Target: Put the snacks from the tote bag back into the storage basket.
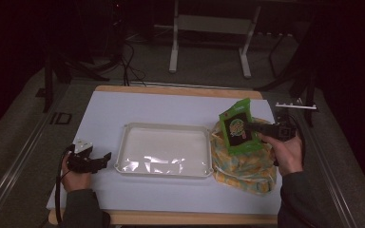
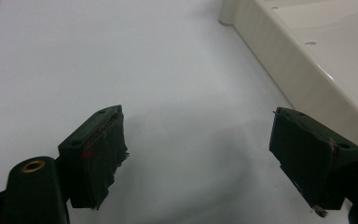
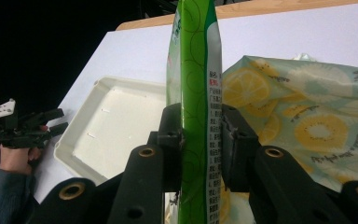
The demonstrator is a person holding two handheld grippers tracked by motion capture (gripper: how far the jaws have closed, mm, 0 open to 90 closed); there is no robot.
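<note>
White sheeting covers the counter [image 1: 180, 107], a plain bright surface that makes everything on it easy to pick out in this dim room. Next in size, the cream tray [image 1: 123, 142] sits in the middle with its bed bare, and my guess is that it waits there as the place where things get set down. To its right, touching the tray's corner, slumps a lemon-print bag [image 1: 240, 166], its mouth loose and crumpled, probably the source of the goods. Above the bag, the right gripper [image 1: 254, 127] holds a green snack pouch [image 1: 237, 124] upright in the air, clear of the cloth; in the right gripper view the jaws are clamped on the pouch's thin edge [image 3: 196, 116], one on each face, a sensible hold for a flat packet that would otherwise flop. The pouch looks lifted high enough to pass over the tray's rim, so I judge it is meant for the tray. Over at the tray's left, the left gripper [image 1: 105, 157] rests low on the counter, jaws wide apart and gripping nothing, seemingly parked out of the way.
</note>
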